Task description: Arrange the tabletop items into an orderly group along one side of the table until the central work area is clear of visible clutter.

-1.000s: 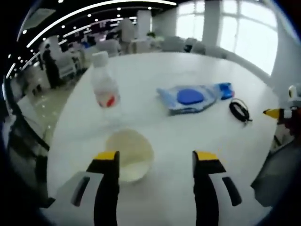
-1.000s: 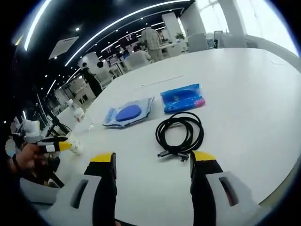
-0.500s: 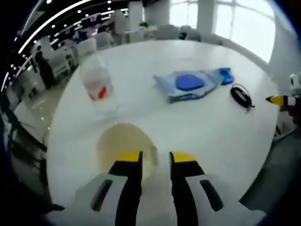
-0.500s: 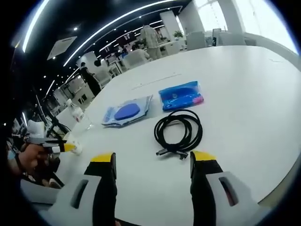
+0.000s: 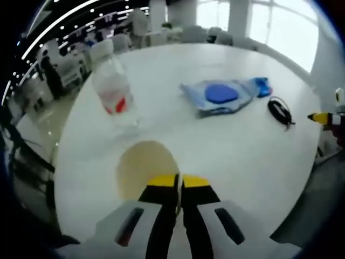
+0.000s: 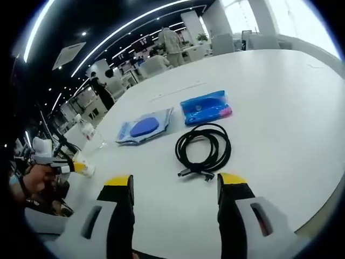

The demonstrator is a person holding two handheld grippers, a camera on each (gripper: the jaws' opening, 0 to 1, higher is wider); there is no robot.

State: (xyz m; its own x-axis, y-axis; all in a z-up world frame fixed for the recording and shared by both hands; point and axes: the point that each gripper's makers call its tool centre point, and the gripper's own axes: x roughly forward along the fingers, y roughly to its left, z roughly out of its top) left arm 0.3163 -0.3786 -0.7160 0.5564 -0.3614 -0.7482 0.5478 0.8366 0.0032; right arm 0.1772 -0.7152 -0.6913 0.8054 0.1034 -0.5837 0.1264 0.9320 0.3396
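While pinched, bowl [image 5: 141,168] looks empty.

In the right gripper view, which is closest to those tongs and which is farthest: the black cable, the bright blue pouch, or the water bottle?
From the right tongs, which stand open:
1. Black cable, coiled on the table straight ahead of the tips.
2. Bright blue pouch, just beyond the cable.
3. Water bottle, far off to the left near the table's edge.

A large open office lies beyond the white table [image 6: 280,97]: bright windows [image 5: 280,32] at one o'clock in the left gripper view, curved ceiling light strips [image 6: 108,38] at eleven. White chairs [image 5: 188,35] and desks stand at twelve, on a pale glossy floor [image 5: 48,124]
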